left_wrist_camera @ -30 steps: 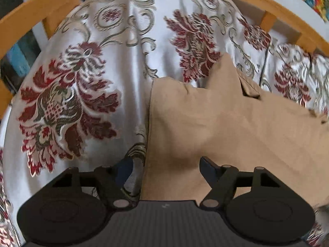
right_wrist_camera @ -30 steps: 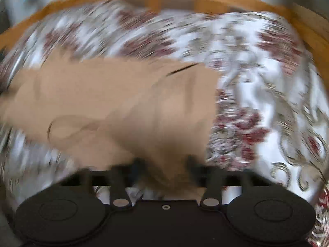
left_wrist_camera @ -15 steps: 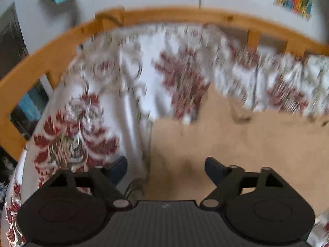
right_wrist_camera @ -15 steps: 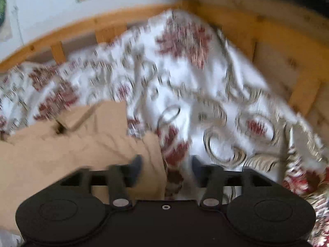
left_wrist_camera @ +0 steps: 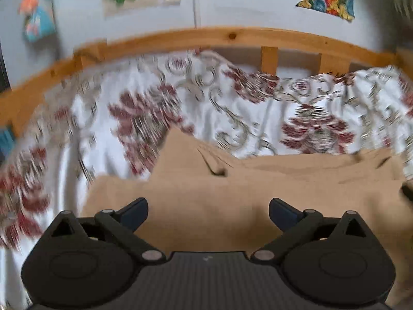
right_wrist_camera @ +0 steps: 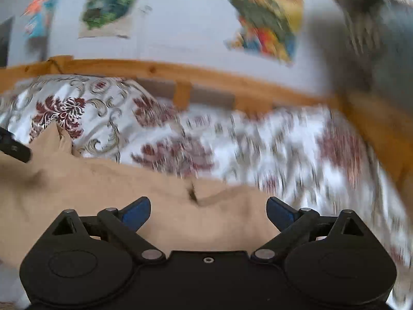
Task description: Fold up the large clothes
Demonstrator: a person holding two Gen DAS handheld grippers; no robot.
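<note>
Tan garment [left_wrist_camera: 232, 196]; right view alone shows left gripper [right_wrist_camera: 15, 149].

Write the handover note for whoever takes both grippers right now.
Left gripper: jaws opening wide, nothing between them, above the tan garment.
Right gripper: jaws opening wide, nothing held, over the garment's right end.
Garment: lies on the floral bedspread, inside the wooden bed frame. It looks folded at least once, layered edges along the far side.
Done: garment released and lying flat.
Left: probably another fold to make it compact; blur hides the finer creases, so check the edges before regrasping.
</note>
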